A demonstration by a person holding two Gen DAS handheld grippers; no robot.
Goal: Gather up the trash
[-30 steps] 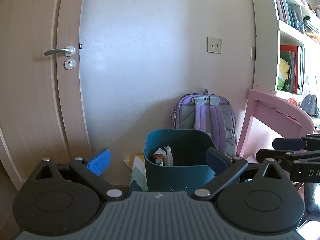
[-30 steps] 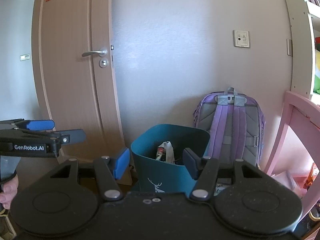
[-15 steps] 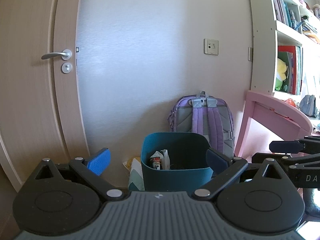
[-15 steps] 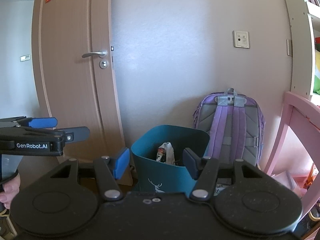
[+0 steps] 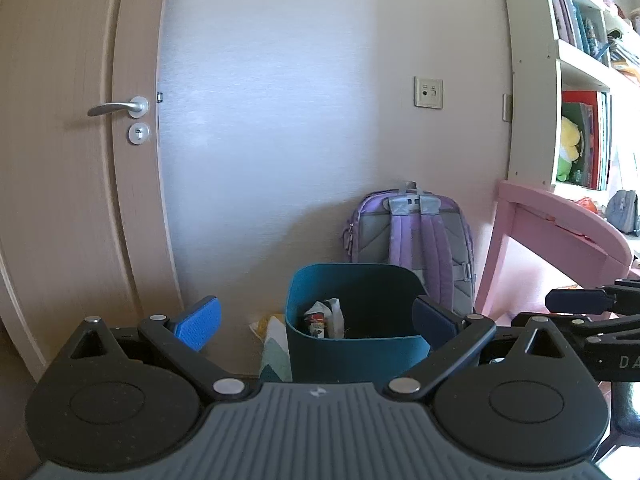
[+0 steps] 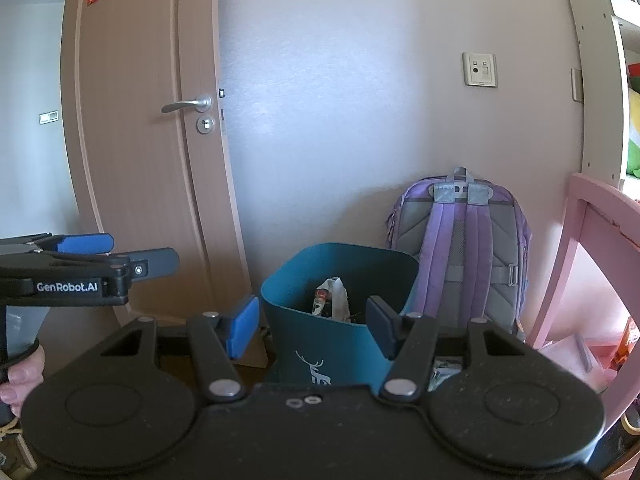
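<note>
Change: since a second ago the left wrist view has drawn back a little, so the bin and backpack sit smaller and lower; the right wrist view is nearly unchanged.
Bin: teal plastic waste bin (image 5: 356,322) (image 6: 340,312) with rounded corners and a white deer print on its front, standing on the floor near the wall, seen between the fingers of each gripper in its own view and not touched by either.
Trash: crumpled white wrapper with red print (image 5: 326,318) (image 6: 332,296) lying inside the bin at its left side.
Left gripper (image 5: 316,320): jaws spread wide, nothing between the blue pads; in the right wrist view it shows at the left edge (image 6: 116,252), apart from the bin.
Right gripper (image 6: 312,324): jaws also spread wide and empty; its tips show at the right edge of the left wrist view (image 5: 576,302).
Hand: fingers of the person (image 6: 22,376) gripping the left tool's handle.
Behind the bin: purple and grey fabric backpack (image 5: 412,236) (image 6: 460,240) leaning upright against the wall, straps facing out.
Left of the bin: folded bag with teal and white zigzag pattern (image 5: 274,352) just beside the bin.
Right: pink wooden desk (image 5: 560,224) (image 6: 600,216) under a white bookshelf (image 5: 532,80).
Left: light wooden door with a metal lever handle (image 5: 72,160) (image 6: 140,140).
</note>
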